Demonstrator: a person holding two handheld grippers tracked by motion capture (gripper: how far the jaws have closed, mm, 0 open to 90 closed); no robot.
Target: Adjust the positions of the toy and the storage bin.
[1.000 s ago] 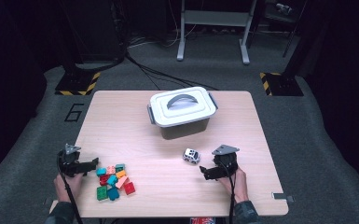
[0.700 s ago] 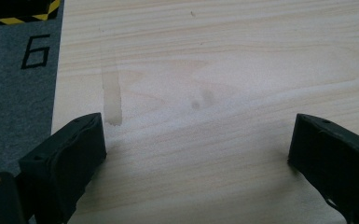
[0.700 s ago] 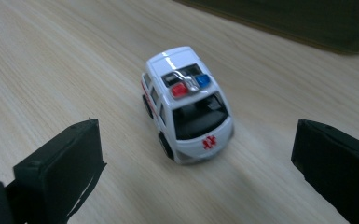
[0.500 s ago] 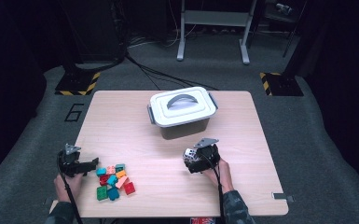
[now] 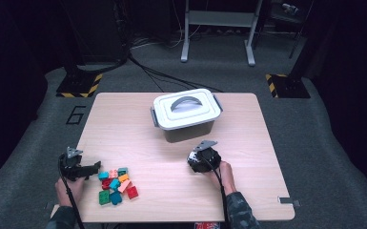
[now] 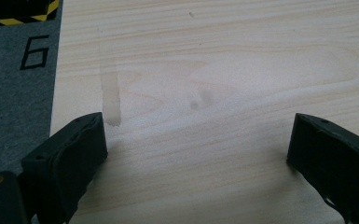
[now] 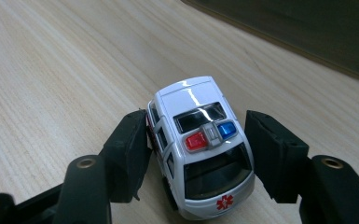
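1. Your right tool (image 7: pixel 198 154) has its jaws about half closed around a white toy ambulance (image 7: pixel 200 149); they have just been closing, the left pad is against the car's side, and a thin gap shows at the right pad.
2. You find the toy ambulance standing on its wheels on the tabletop (image 5: pixel 248 138), just in front of the lidded white box (image 5: pixel 186 114), with its red and blue roof lights facing the right gripper view.
3. Your right hand (image 5: pixel 225 172) holds that tool (image 5: pixel 201 160) low over the wood, near the box.
4. Your left tool (image 6: pixel 196 154) has its jaws wide apart over bare tabletop, with nothing between them.
5. Beside that left tool (image 5: pixel 83 168) lies a pile of coloured blocks (image 5: pixel 117 185), well apart from the ambulance.
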